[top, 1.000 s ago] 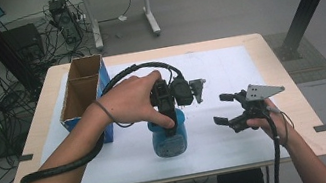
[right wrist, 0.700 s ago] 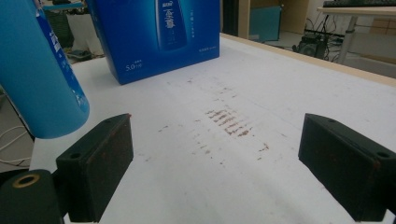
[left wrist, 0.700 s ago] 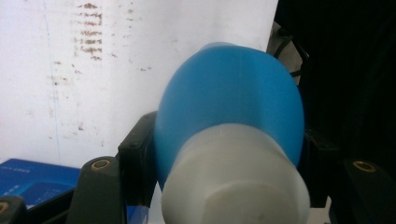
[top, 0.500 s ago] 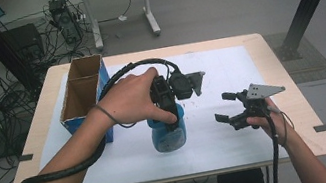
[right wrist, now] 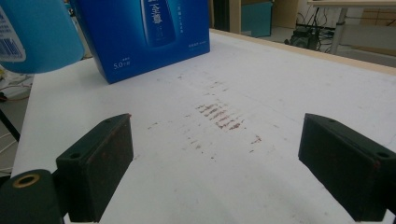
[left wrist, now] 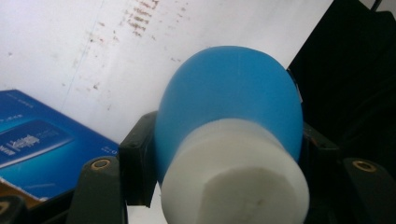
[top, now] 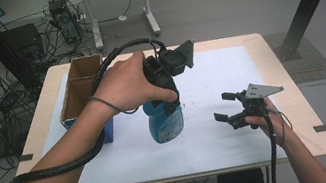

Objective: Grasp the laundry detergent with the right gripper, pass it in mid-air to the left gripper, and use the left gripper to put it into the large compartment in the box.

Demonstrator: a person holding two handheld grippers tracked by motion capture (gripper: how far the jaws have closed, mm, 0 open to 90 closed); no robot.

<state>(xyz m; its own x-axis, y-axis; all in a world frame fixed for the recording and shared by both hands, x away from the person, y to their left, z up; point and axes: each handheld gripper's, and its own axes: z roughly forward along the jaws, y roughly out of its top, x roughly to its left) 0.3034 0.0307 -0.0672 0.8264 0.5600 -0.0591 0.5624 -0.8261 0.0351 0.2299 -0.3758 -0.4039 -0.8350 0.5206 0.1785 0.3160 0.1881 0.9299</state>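
Here the blue bottle hangs from the left gripper, whose jaws clamp its neck just under the white cap; in the left gripper view the bottle's blue shoulder bulges between the two black jaws and points away from the camera towards the white mat. The bottle's long axis stands near upright, base down, and in the right gripper view its base seems clear of the mat, though I cannot tell how far. The open cardboard box is the landmark: the bottle hangs just right of the box, near its blue front wall, and the box's open top faces up, so I judge the coming move to be a carry leftwards and over the rim. The right gripper waits well to the right of the box, beyond the bottle, its jaws wide and holding nothing; it is the farther hand. Between bottle and box nothing stands; only the left gripper's cable loops along the box's near side.
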